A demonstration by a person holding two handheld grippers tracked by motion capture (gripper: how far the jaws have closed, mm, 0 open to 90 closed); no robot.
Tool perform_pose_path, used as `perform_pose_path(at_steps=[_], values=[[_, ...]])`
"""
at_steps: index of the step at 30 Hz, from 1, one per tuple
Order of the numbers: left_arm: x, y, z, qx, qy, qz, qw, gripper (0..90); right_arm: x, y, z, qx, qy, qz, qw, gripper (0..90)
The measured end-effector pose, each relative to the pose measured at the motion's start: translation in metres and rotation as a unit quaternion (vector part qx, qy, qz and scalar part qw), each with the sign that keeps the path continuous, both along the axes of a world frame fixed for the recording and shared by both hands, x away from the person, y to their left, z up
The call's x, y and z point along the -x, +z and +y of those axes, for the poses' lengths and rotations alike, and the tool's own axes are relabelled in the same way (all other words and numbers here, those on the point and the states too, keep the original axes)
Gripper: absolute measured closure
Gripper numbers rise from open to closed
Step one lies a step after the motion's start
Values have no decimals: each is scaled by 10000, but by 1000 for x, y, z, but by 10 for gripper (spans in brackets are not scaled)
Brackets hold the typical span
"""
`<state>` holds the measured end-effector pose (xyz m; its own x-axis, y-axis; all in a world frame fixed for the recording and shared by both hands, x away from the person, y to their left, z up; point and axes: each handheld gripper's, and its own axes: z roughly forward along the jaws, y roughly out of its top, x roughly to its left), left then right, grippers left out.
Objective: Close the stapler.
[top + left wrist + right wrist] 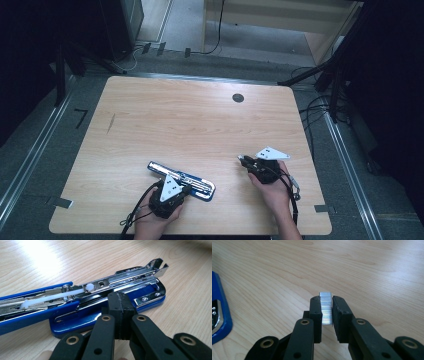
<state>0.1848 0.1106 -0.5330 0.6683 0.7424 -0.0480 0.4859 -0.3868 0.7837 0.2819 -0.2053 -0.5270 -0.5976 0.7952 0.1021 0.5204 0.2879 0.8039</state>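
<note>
My right gripper [327, 308] pinched the staple strip [326, 307]; the opened stapler [181, 180] lay left of it in the high view, its long axis running upper-left to lower-right, braced by my closed left gripper [119, 305].

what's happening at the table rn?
A person is reloading a stapler. It lies open on the table, its metal staple channel exposed. The left gripper is shut, its tips resting on the stapler's blue base as if to steady it. The right gripper is shut on a strip of staples, held off to the right, apart from the stapler. The staples are not yet in the channel.
</note>
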Motion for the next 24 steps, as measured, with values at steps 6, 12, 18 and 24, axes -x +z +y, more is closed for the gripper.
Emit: perform_pose_path(at_steps=[6, 12, 18, 24], values=[[0, 0, 0, -3, -2, 2, 10000, 900, 5, 3, 6, -28, 120, -45, 9999, 800], [0, 0, 0, 5, 5, 6, 10000, 900, 8, 6, 11, -89, 233, -76, 9997, 800], [0, 0, 0, 1, -2, 3, 10000, 900, 13, 9, 18, -97, 337, -137, 9993, 800], [0, 0, 0, 7, 3, 9, 10000, 900, 17, 12, 21, -211, 391, -164, 9989, 800]])
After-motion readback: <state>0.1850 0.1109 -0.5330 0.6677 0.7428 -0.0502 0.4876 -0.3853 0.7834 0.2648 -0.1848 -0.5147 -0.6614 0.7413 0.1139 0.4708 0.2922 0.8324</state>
